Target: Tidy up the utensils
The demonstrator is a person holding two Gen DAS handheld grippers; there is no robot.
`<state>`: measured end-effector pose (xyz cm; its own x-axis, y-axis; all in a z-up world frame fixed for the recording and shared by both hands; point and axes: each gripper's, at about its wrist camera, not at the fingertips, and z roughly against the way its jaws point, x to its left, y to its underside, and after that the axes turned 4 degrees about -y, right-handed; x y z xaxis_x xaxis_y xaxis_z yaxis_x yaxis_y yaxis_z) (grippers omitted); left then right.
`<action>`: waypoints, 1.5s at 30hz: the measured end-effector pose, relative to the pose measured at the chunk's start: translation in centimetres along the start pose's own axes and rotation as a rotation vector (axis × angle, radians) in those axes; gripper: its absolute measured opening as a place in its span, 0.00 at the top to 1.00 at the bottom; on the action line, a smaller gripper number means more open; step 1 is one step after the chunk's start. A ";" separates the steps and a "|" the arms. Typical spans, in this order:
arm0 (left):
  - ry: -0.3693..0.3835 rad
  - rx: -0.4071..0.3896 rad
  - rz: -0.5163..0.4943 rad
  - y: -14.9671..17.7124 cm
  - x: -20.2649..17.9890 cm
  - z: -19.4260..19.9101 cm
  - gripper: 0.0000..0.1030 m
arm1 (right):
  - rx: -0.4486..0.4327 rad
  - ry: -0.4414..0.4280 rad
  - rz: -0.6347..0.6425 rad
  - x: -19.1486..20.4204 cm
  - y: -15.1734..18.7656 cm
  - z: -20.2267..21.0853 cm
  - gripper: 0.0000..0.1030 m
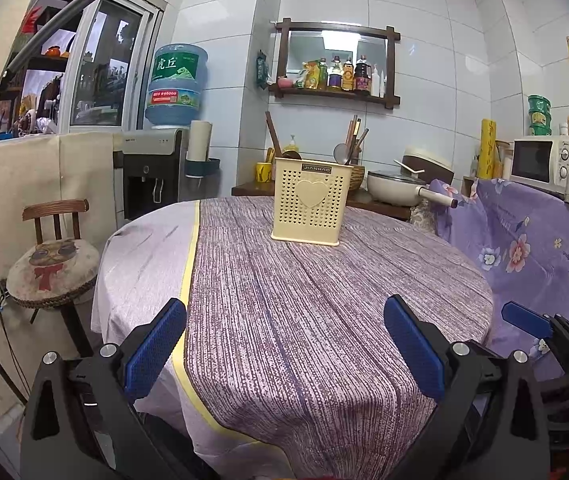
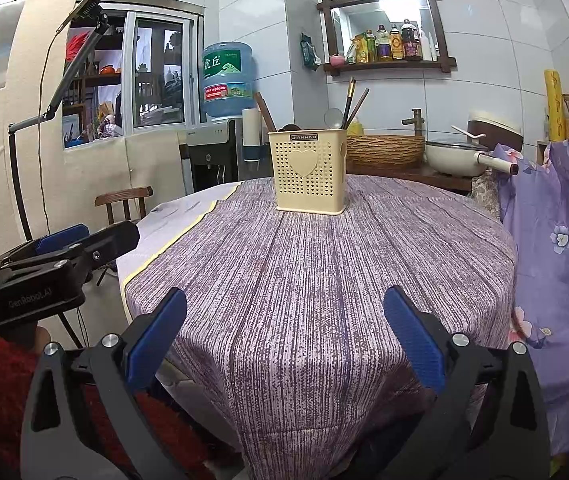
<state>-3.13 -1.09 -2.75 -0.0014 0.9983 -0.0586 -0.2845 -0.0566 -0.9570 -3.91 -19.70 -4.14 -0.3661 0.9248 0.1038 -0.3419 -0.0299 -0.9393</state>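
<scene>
Standing upright near the far edge of the table, a cream perforated holder with a heart on its front keeps several utensils poking up from its top, while the striped purple cloth around it lies bare. Both grippers hang over the near edge, well apart from the holder: the left gripper has its blue fingers spread wide with nothing between them, and the right gripper is spread wide and empty as well.
</scene>
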 end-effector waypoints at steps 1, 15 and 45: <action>0.001 0.002 -0.001 0.0 0.0 0.0 0.05 | -0.001 0.000 0.000 0.0 0.0 0.0 0.06; -0.002 0.014 -0.002 0.0 0.1 -0.2 0.05 | 0.009 -0.002 -0.004 0.0 -0.1 -0.1 0.06; -0.001 0.022 -0.004 0.1 0.0 -0.3 0.05 | 0.019 -0.006 -0.006 0.0 0.3 -0.5 0.06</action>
<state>-2.88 -1.12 -2.96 -0.0006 0.9985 -0.0543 -0.3053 -0.0518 -0.9508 -3.59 -19.50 -4.55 -0.3688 0.9228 0.1116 -0.3609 -0.0315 -0.9321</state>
